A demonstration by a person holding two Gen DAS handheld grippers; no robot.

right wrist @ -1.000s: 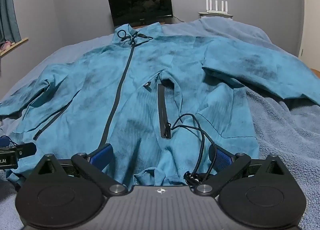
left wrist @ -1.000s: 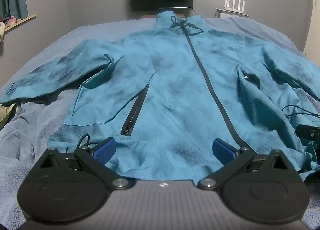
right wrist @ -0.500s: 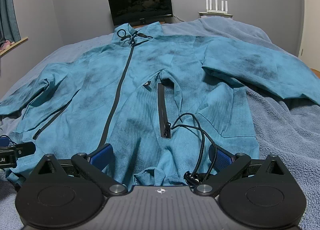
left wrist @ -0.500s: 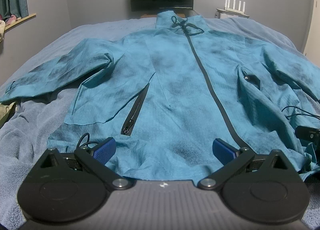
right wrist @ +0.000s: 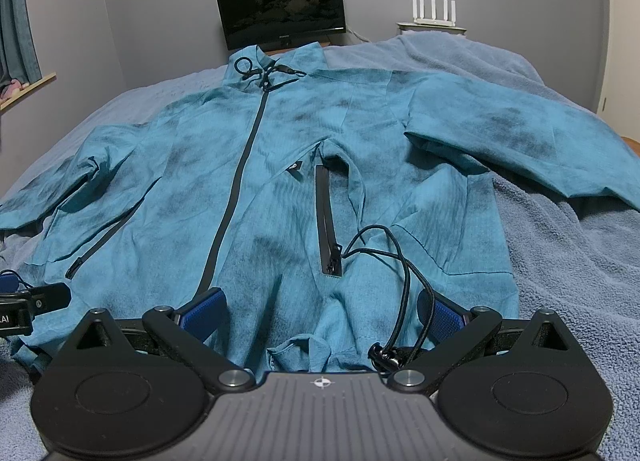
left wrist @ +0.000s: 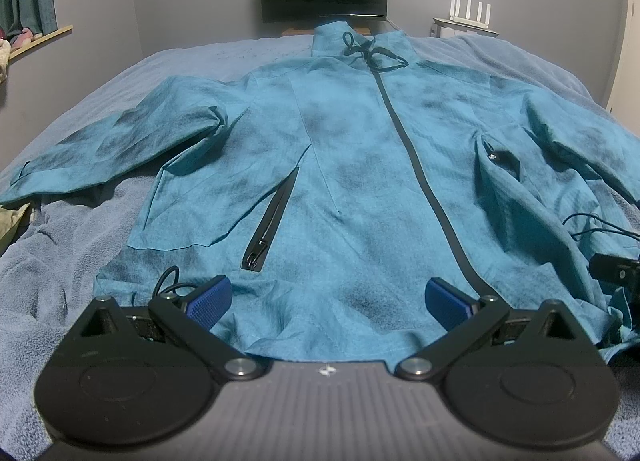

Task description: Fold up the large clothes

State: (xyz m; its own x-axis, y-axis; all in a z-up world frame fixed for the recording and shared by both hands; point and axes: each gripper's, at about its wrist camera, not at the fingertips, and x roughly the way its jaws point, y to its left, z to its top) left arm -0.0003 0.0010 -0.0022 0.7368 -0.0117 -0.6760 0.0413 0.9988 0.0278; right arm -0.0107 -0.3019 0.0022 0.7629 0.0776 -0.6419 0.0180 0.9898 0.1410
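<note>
Teal jacket (left wrist: pixel 352 189) runs lengthwise from your hem-side grippers up-frame to the collar. Left gripper (left wrist: pixel 328 301) and right gripper (right wrist: pixel 320 313) gape apart, holding nothing

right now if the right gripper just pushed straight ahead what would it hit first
Most likely the bunched hem of the teal jacket, lying between the open fingers of the right gripper. The black drawcord loops beside its right finger and could snag too. Depth is uncertain.

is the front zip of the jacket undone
No, the dark front zip runs closed from the collar down to the hem of the teal jacket, with both front panels joined.
</note>
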